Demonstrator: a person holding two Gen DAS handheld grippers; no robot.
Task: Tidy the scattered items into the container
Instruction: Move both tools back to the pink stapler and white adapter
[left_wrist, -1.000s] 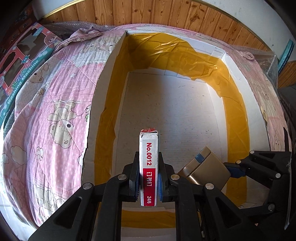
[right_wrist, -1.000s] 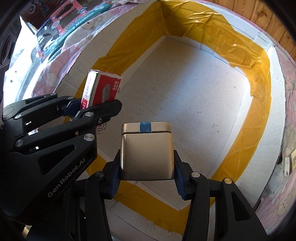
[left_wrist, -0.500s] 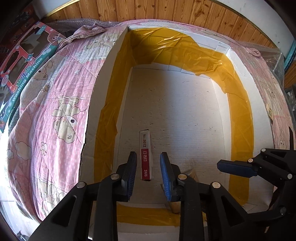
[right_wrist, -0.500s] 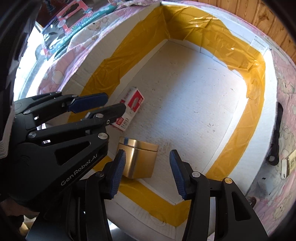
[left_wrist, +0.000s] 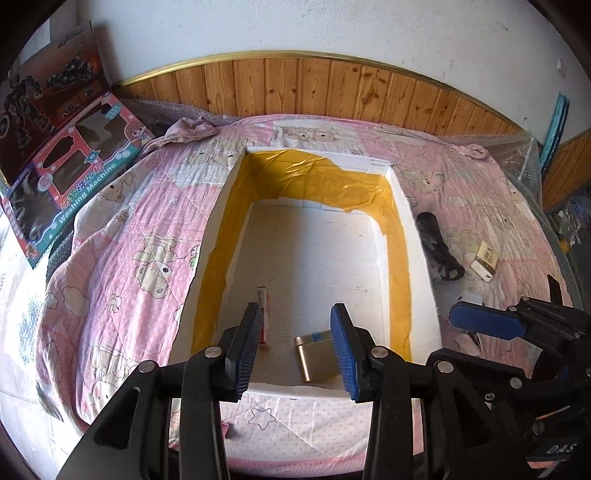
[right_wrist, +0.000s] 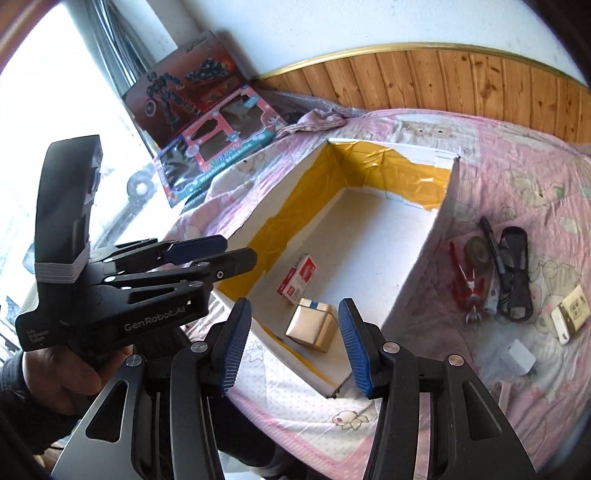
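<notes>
Both tools hang above the near edge of the white cardboard box lined with yellow tape (left_wrist: 397, 236) on the pink cartoon-print bedspread (left_wrist: 122, 229). The left tool (left_wrist: 295, 347) has its blue pads spread wide and holds nothing; the right tool (right_wrist: 293, 347) is likewise spread and empty. Inside the box, near its front edge, lie the red-and-white staple carton (right_wrist: 298, 280) and, just beside it, the small gold metal tin (right_wrist: 313, 325). Right of the box on the bedspread lie a black strap (right_wrist: 515, 273), red pliers (right_wrist: 467, 286), a white charger block (right_wrist: 521, 357) and a small beige carton (right_wrist: 570, 314).
</notes>
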